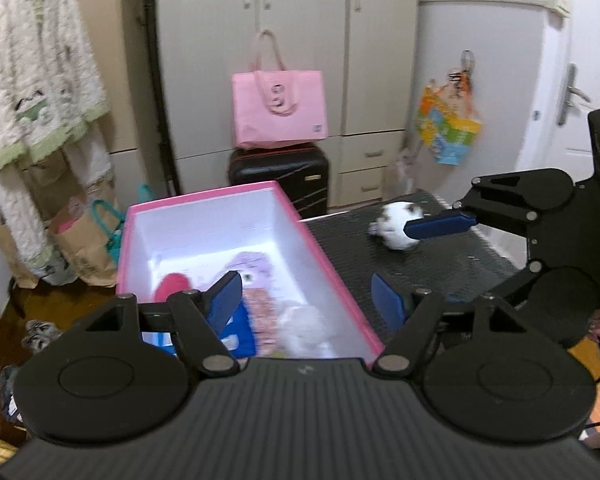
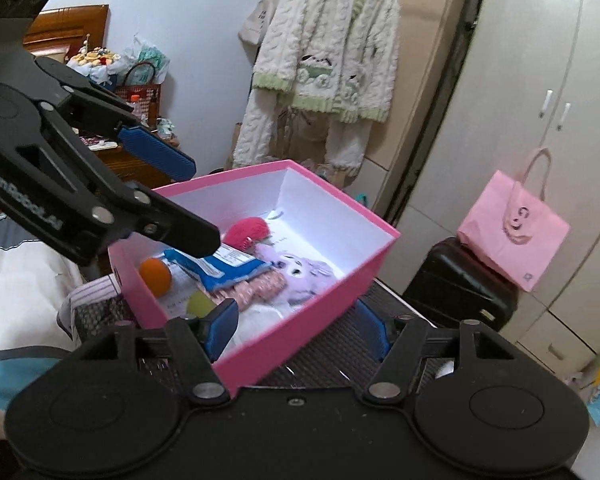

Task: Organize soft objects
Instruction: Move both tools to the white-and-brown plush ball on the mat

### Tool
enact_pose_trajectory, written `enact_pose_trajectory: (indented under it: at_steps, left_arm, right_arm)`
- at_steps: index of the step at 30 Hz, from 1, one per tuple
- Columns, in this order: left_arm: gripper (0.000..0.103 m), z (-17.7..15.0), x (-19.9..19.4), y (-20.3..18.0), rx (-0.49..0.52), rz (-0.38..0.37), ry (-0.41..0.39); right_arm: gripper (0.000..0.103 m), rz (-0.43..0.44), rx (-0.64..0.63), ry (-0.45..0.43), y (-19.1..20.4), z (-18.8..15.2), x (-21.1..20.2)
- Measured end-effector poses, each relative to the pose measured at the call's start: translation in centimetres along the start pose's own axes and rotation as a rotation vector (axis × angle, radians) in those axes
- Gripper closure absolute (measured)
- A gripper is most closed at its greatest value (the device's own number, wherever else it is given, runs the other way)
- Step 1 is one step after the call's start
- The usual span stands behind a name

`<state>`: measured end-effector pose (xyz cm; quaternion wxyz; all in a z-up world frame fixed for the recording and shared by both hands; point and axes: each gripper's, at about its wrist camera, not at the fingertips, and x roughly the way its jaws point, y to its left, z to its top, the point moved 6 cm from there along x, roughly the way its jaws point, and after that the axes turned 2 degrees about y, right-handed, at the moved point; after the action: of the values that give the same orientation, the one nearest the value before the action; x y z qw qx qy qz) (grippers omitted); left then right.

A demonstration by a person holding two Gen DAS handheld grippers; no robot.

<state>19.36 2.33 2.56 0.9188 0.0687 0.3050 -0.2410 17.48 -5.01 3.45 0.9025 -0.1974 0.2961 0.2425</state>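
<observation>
- Behind your work area stands a tall wardrobe [image 1: 284, 40], with a black suitcase [image 1: 278, 176] in front of it and a pink tote bag [image 1: 278, 114] resting on top of the suitcase.
- A fluffy white robe [image 2: 320, 64] hangs near the box.
- The pink box [image 1: 328, 264] sits on the dark mesh table [image 1: 400, 260]; its near wall stands between your two grippers' fingers in both views.
- Inside lie a purple plush [image 2: 304, 276], a blue packet [image 2: 220, 266], a pink pom [image 2: 246, 232] and an orange ball [image 2: 155, 275].
- A white-and-brown plush [image 1: 394, 226] lies on the table, right of the box.
- Your left gripper [image 1: 312, 300] hangs spread wide, empty, over the box.
- Your right gripper [image 2: 300, 330] is likewise spread wide, holding nothing.
</observation>
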Motion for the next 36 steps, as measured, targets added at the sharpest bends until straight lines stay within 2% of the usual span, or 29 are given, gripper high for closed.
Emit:
enact_pose_trajectory:
  at_steps: [8,10,12,19,24,30,36]
  left_arm:
    - [0.028,1.3,1.7,-5.6,0.058,-0.049,0.021]
    - [0.028,1.6,2.7,-7.0,0.069,-0.065,0.032]
    - [0.027,2.0,3.9,-8.4,0.077,-0.082,0.038]
    - [0.025,3.5,8.4,-12.5,0.088,-0.114,0.013]
    - [0.019,3.9,12.0,-13.9,0.020,-0.135,0.012]
    - [0.018,3.7,17.0,-14.2,-0.064,-0.085,0.008]
    - [0.018,3.7,22.1,-13.9,-0.199,-0.096,0.006]
  right_arm:
    - [0.030,-0.033,0.045,-0.029,-3.3,-3.7,-3.5]
    - [0.025,-0.027,0.080,-0.034,-4.8,-5.0,-3.8]
    - [0.022,-0.012,0.116,-0.042,-6.2,-6.3,-3.8]
    - [0.021,0.021,0.188,-0.034,-10.6,-9.2,-1.7]
    - [0.020,0.028,0.224,-0.045,-13.3,-11.0,0.8]
    - [0.019,0.016,0.172,-0.102,-15.6,-12.9,3.8]
    - [0.014,0.013,0.146,-0.071,-17.4,-14.0,8.4]
